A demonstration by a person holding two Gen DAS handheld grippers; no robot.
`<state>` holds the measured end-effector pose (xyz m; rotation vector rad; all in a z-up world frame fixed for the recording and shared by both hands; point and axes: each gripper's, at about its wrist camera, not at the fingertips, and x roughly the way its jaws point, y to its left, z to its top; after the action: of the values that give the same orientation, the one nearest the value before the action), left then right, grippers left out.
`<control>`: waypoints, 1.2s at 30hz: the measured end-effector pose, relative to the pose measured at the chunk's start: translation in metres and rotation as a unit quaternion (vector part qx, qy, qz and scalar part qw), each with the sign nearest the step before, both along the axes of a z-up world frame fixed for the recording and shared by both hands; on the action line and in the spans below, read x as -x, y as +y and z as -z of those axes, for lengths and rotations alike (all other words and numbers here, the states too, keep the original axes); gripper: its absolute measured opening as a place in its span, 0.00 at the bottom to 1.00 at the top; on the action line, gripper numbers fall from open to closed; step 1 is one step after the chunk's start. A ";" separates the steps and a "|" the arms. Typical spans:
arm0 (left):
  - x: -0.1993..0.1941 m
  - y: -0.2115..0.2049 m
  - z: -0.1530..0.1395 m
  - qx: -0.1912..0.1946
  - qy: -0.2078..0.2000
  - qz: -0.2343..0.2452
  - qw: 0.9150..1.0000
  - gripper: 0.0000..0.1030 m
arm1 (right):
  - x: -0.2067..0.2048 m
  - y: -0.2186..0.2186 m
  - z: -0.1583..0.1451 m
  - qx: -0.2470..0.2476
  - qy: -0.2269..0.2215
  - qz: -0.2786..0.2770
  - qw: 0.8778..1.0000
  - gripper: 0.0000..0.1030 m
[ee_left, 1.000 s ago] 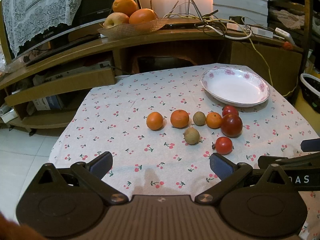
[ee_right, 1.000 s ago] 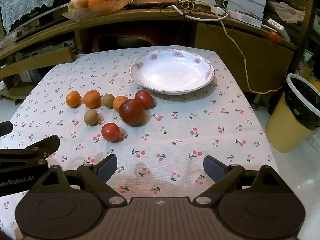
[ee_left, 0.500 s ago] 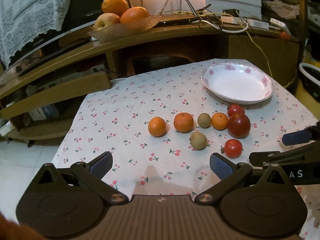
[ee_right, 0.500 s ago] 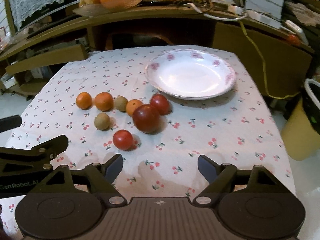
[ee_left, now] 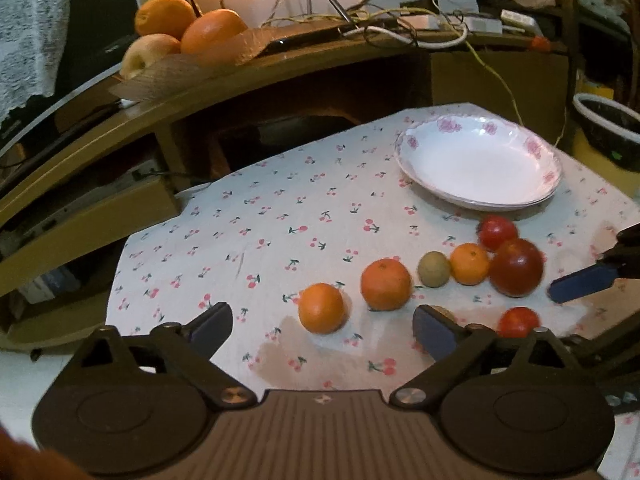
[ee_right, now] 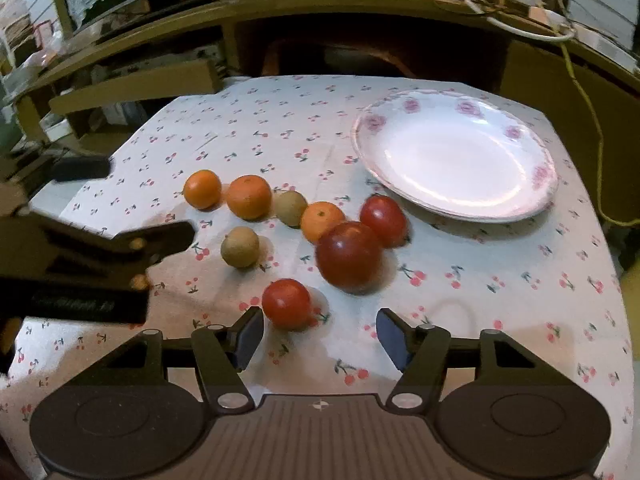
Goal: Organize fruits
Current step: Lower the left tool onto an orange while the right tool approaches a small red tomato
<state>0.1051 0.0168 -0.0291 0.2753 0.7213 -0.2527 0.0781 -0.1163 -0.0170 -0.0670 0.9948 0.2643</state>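
The right gripper is held open just behind a small tomato; the left gripper is spread open near an orange. The fruits are left on the cloth; nothing is held by the plate. More fruit is piled in a shelf basket.

A home living room is showing ahead of the claws: a cherry-print tablecloth, a wooden TV shelf bearing a fruit basket, cables, lace.
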 end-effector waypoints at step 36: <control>0.006 0.002 0.009 0.041 0.079 0.031 0.996 0.41 | 0.006 -0.017 -0.007 -0.039 0.023 -0.028 0.999 0.27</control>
<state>0.0990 0.0184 -0.0381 0.2012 0.8568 -0.3652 0.0718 -0.1336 -0.0098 -0.0175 1.0282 0.3584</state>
